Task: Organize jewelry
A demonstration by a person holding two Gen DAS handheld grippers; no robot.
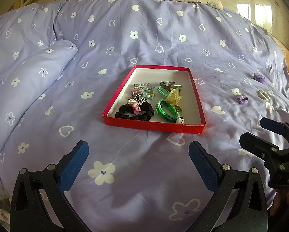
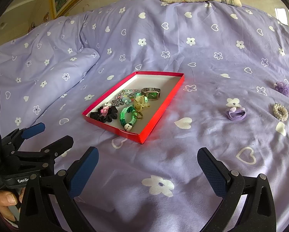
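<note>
We hold the left gripper [image 1: 138, 164] and the right gripper [image 2: 147, 171] low over the bed [image 1: 144, 38], both with fingers spread wide and empty. Ahead sits the red tray [image 1: 154, 126] holding a black scrunchie [image 1: 133, 114], green braided band [image 1: 164, 112] and watch [image 2: 151, 94]. Further right, apart on the cover, lie a purple hair tie [image 2: 235, 113], pearl scrunchie [image 2: 280, 112] and purple flower [image 2: 283, 89].
</note>
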